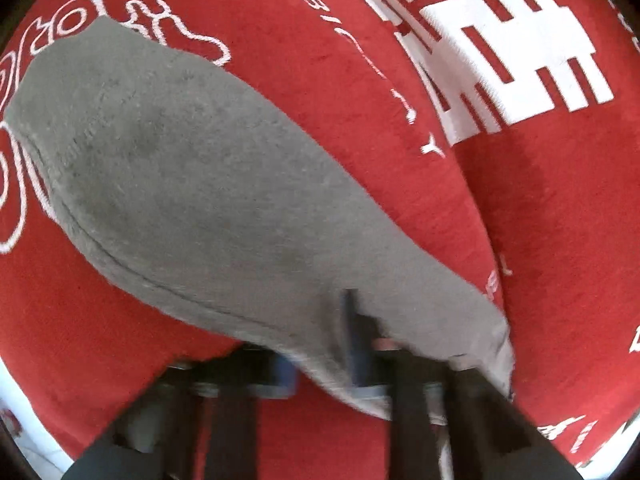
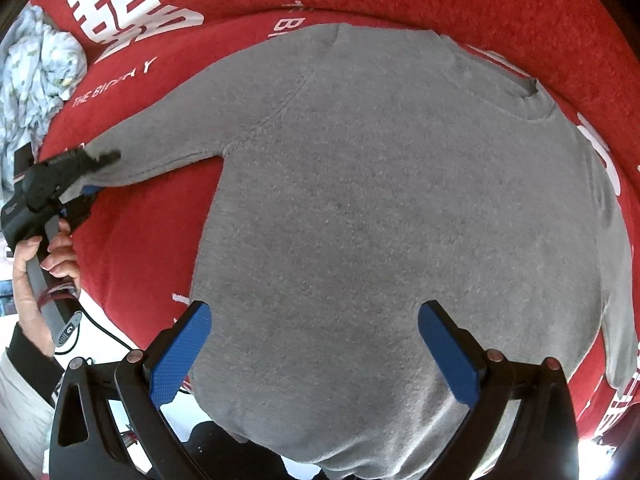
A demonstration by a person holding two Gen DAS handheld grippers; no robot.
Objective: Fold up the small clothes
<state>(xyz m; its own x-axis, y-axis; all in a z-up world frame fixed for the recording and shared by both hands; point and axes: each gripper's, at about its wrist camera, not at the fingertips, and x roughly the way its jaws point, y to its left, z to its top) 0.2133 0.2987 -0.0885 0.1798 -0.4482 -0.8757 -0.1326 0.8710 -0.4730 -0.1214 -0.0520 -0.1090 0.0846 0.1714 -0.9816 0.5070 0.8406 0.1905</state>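
Note:
A small grey sweater [image 2: 400,208] lies flat on a red cloth with white lettering [image 2: 132,216], neck at the far right, hem toward me. Its left sleeve [image 2: 168,144] stretches out to the left. My left gripper [image 2: 96,172] is at the sleeve's cuff, with the cuff between its fingers; in the left wrist view the grey sleeve [image 1: 192,184] drapes over the blurred gripper [image 1: 360,352], which looks shut on it. My right gripper [image 2: 316,348] is open and empty, hovering above the sweater's lower body, blue pads [image 2: 180,356] spread wide.
A crumpled pale floral garment [image 2: 36,76] lies at the far left on the red cloth. A fold in the red cloth [image 1: 476,208] runs beside the sleeve. A cable [image 2: 100,328] trails over the white surface at the cloth's left edge.

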